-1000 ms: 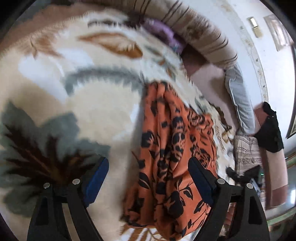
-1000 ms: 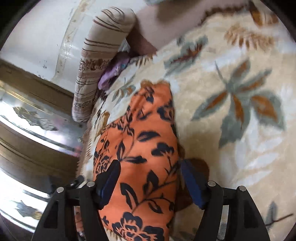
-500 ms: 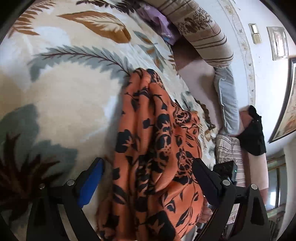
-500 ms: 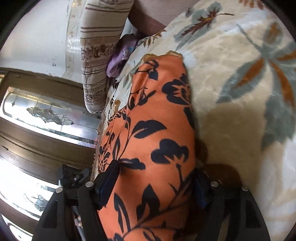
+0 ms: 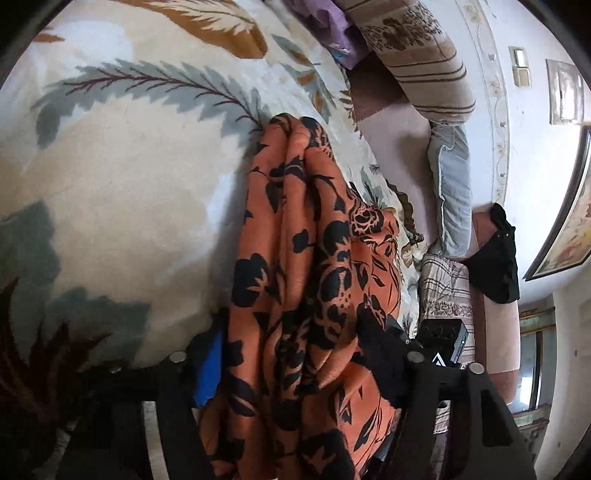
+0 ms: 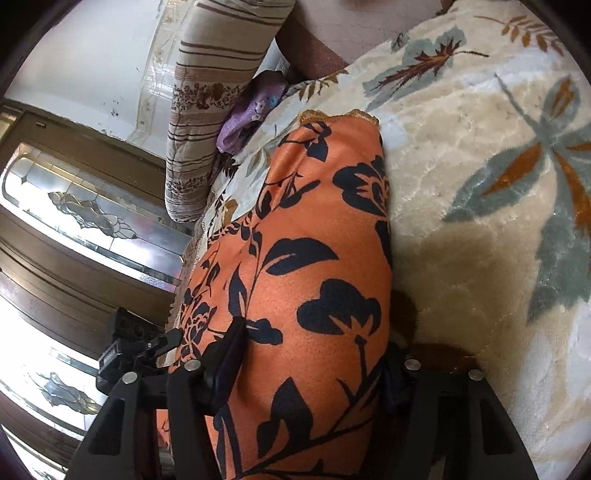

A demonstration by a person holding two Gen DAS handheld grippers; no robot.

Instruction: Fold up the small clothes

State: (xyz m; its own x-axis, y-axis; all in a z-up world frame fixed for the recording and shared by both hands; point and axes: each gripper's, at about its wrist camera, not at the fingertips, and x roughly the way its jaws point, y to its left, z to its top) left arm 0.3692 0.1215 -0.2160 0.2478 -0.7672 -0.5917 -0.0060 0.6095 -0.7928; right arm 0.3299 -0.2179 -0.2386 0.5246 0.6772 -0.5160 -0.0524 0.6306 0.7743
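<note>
An orange garment with a black flower print [image 5: 303, 240] lies bunched in a long roll on a cream blanket with a leaf pattern [image 5: 129, 177]. My left gripper [image 5: 293, 362] straddles one end of it. Its jaws are closing, and the cloth fills the gap and touches both pads. In the right wrist view the same garment [image 6: 325, 221] runs away from me over the blanket [image 6: 480, 147]. My right gripper [image 6: 310, 365] is closing on the other end, and cloth bulges between its fingers. Each view shows the other gripper beyond the cloth.
A striped bolster [image 5: 417, 55] lies along the far edge of the bed, with a purple cloth [image 5: 325, 26] beside it. A grey pillow [image 5: 454, 184] and a black garment [image 5: 495, 258] sit to the right. A wooden door with glass panels [image 6: 74, 221] stands close by.
Both grippers have come forward and down over the garment's ends. Their jaws have narrowed from standing apart from the cloth to touching it on both sides.
</note>
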